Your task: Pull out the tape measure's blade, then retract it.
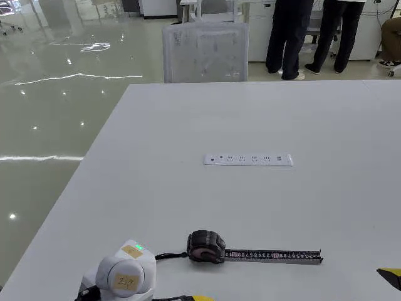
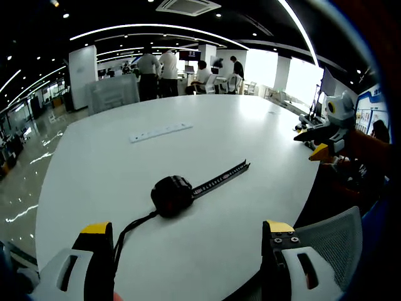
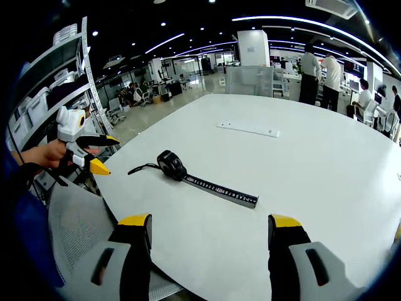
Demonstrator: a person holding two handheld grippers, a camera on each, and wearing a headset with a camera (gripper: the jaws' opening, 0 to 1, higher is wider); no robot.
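Note:
A black tape measure (image 1: 206, 246) lies near the front edge of the white table (image 1: 250, 119), its blade (image 1: 273, 255) pulled out to the right and its wrist strap trailing left. It also lies ahead of both grippers as the tape measure (image 2: 171, 195) and the tape measure (image 3: 171, 165). My left gripper (image 2: 188, 241) is open, held back from the case, nothing between its jaws. My right gripper (image 3: 205, 226) is open too, off the table's edge near the blade's tip (image 3: 249, 200). The left gripper (image 1: 125, 273) sits low in the head view, left of the case.
A white power strip (image 1: 248, 160) lies mid-table. A mesh chair (image 1: 205, 52) stands at the far edge, with people (image 1: 313, 34) standing beyond it. Another grey chair (image 3: 81, 238) is close under the table's near side.

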